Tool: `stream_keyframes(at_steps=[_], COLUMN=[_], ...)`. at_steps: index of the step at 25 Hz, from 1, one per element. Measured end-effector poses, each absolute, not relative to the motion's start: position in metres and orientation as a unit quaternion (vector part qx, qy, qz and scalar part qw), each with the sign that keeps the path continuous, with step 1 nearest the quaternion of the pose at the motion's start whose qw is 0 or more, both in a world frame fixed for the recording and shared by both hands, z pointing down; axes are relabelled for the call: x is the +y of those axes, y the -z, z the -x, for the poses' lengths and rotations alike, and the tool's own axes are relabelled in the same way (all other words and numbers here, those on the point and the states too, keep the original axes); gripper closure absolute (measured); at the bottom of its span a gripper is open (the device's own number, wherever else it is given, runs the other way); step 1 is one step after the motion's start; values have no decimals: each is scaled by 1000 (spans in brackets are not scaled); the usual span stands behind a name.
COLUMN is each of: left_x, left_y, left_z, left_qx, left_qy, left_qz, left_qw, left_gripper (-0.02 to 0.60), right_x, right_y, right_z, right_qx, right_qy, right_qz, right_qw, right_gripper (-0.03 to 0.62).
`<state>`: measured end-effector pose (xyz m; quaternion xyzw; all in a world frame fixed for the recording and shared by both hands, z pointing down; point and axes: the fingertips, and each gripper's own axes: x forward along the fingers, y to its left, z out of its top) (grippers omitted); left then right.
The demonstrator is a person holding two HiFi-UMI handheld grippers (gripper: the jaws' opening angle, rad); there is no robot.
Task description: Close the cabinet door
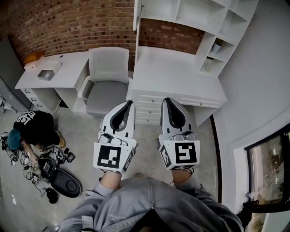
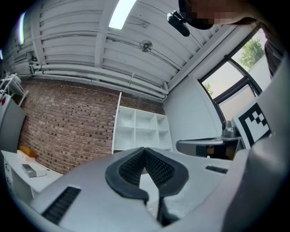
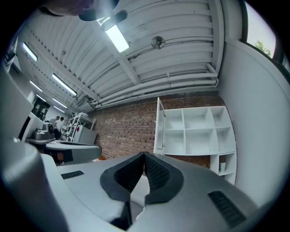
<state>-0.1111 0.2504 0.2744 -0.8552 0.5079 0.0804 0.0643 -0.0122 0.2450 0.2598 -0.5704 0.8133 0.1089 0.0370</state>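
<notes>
A white wall cabinet (image 1: 199, 13) of open shelves hangs over a white desk (image 1: 172, 74) against the brick wall. Its door (image 1: 136, 13) stands open at the cabinet's left edge. The right gripper view shows this door (image 3: 159, 127) edge-on beside the shelves (image 3: 197, 131). In the left gripper view the cabinet (image 2: 140, 131) is straight ahead, some way off. My left gripper (image 1: 132, 102) and right gripper (image 1: 166, 99) are held side by side, short of the desk front and pointing at it. Both the left gripper (image 2: 144, 149) and the right gripper (image 3: 144, 154) are shut with nothing between the jaws.
A grey chair (image 1: 106, 79) stands left of the desk drawers (image 1: 147, 106). A second white desk (image 1: 54, 72) lies further left. A person (image 1: 34, 129) crouches on the floor at the left among cables and gear. A window (image 1: 272, 167) is on the right wall.
</notes>
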Motion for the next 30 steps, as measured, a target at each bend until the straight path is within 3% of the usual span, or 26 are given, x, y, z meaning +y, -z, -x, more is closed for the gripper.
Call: stream_keyframes(at_steps=[18,30], left_x=[195,75], left_y=[-272,-268], left_z=[109,121], left_qx=[514,481], left_qy=[-81,-84], left_qz=[851,869], left_qw=[67,74], left_gripper=[575,575], right_x=[187,74], right_y=[-268,-267], right_z=[13,28], right_qx=[827,808], right_qy=[-104,-105], right_qz=[552,578], right_qw=[36,34], right_gripper=[568,568])
